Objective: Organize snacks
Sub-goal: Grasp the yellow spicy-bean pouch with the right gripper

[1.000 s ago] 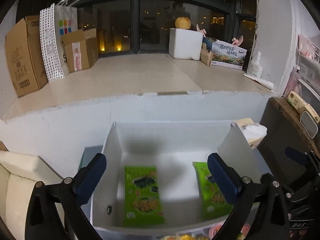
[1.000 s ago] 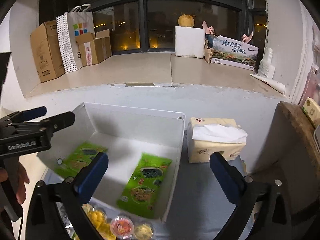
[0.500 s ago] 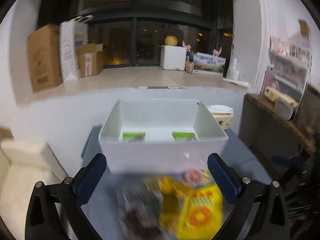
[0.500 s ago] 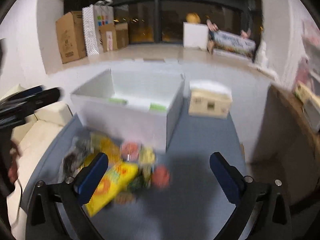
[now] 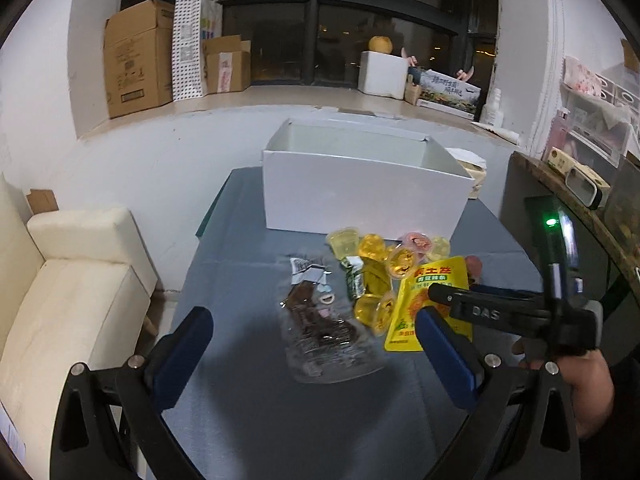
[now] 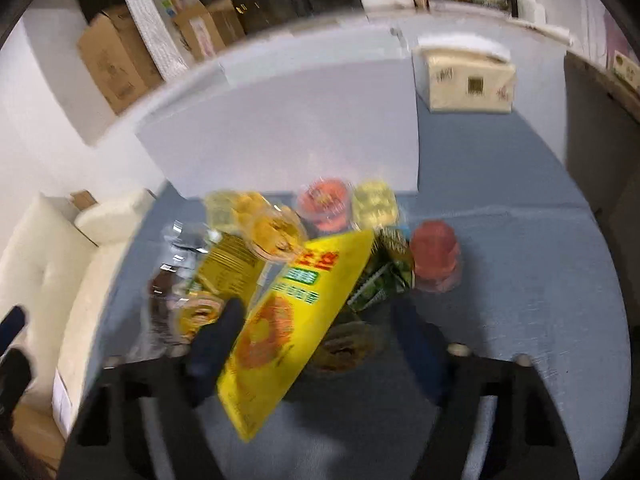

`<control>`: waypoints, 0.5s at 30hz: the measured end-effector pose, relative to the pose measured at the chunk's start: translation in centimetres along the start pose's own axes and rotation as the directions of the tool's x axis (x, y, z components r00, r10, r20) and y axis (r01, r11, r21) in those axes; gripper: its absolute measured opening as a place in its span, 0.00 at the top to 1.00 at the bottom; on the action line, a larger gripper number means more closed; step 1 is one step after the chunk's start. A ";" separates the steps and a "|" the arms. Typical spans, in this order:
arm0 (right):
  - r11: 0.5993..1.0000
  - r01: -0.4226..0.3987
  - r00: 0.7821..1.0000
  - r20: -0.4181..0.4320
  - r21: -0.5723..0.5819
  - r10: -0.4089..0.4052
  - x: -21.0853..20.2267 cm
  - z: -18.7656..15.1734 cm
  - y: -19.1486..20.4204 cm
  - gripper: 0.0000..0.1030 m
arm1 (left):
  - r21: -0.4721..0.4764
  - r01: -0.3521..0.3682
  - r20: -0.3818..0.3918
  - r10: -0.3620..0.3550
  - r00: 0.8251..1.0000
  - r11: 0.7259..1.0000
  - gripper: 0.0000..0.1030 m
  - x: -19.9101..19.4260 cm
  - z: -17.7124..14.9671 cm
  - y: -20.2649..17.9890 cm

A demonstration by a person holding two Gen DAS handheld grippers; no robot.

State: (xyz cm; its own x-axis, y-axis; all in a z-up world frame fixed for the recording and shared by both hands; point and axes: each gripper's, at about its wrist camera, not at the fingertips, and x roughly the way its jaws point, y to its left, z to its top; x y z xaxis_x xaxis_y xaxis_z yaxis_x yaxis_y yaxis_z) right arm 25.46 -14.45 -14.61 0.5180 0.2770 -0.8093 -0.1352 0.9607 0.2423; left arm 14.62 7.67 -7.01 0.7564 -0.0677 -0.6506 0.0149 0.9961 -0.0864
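A: From the left, what do you hold?

B: Your left gripper (image 5: 312, 344) hangs spread wide and empty above the clear packet (image 5: 324, 332) on the blue table (image 5: 248, 280).

A: And rightward?

B: Your right gripper (image 6: 316, 340) is closing around the yellow snack bag (image 6: 292, 320), pads not pressing yet; jelly cups (image 6: 324, 202) lie just before the white box (image 5: 360, 188).

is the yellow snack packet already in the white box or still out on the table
Out. The yellow packet lies on the blue table in front of the white box, between the closing right gripper fingers.
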 end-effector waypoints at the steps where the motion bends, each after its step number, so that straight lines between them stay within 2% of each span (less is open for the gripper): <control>1: 1.000 -0.006 1.000 -0.003 0.008 0.006 0.3 0.0 -0.1 0.34 | -0.002 0.001 0.006 -0.001 1.000 1.000 0.00 -0.2 -0.1 0.2; 5: 1.000 -0.017 1.000 0.018 -0.011 0.017 0.2 0.1 0.3 0.41 | -0.006 -0.002 0.010 0.002 1.000 1.000 0.00 -0.1 0.0 0.7; 7: 0.999 -0.018 0.999 0.036 -0.034 0.019 -0.3 0.2 0.8 0.52 | -0.009 -0.001 0.005 0.001 1.000 1.000 0.00 0.0 -0.1 0.9; 8: 0.999 -0.022 0.999 0.043 -0.046 0.024 -0.5 0.3 1.1 0.66 | -0.011 -0.001 0.004 0.001 1.000 1.000 0.00 0.0 -0.1 0.9; 9: 0.998 -0.024 0.999 0.038 -0.056 0.026 -0.7 0.4 1.4 0.74 | -0.014 0.003 0.005 -0.003 1.000 1.000 0.00 0.0 -0.2 1.0; 15: 0.998 -0.058 0.998 0.001 -0.022 0.058 -0.5 0.6 1.1 0.76 | -0.010 0.006 0.001 -0.006 1.000 1.000 0.00 0.0 -0.3 0.9</control>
State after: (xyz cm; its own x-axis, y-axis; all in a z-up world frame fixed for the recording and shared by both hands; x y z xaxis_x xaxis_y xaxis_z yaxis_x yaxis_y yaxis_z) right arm 25.52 -13.55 -13.60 0.5105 0.3324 -0.7931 -0.1834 0.9431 0.2772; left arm 14.39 8.53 -7.34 0.7571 -0.0737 -0.6492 0.0128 0.9951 -0.0981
